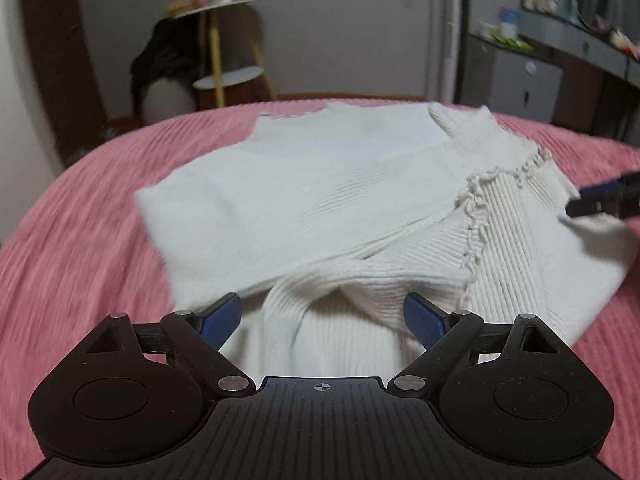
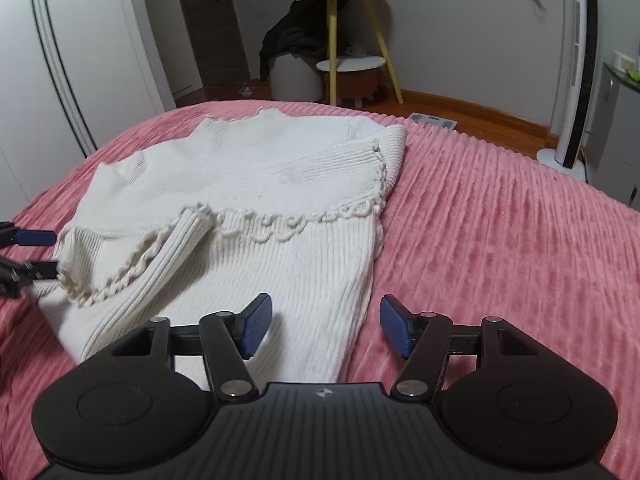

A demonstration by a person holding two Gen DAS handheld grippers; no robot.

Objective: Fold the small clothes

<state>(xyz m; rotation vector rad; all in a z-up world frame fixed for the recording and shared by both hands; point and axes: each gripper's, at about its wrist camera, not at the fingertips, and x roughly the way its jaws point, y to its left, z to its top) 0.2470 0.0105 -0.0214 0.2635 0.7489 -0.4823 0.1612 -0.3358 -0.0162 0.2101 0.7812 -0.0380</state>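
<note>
A white ribbed knit sweater (image 1: 320,184) lies partly folded on the pink bedspread (image 1: 80,240), with a frilled sleeve cuff laid across its body. My left gripper (image 1: 324,316) stands open wide just over a rumpled ribbed fold at the near edge, and its pads touch nothing. In the right wrist view the sweater (image 2: 248,200) fills the left half. My right gripper (image 2: 325,326) is open over the sweater's near right corner, one pad above the knit and the other above the bedspread (image 2: 500,240). Each gripper shows in the other's view: the right gripper (image 1: 588,200) and the left gripper (image 2: 44,254), both at the sweater's edges.
Beyond the bed stand a yellow-legged side table (image 2: 344,28), a white pouf draped with a dark garment (image 2: 296,72), a white tower fan (image 2: 576,64) and white wardrobe doors (image 2: 60,60). A grey dresser (image 1: 532,76) with small items stands at the far right.
</note>
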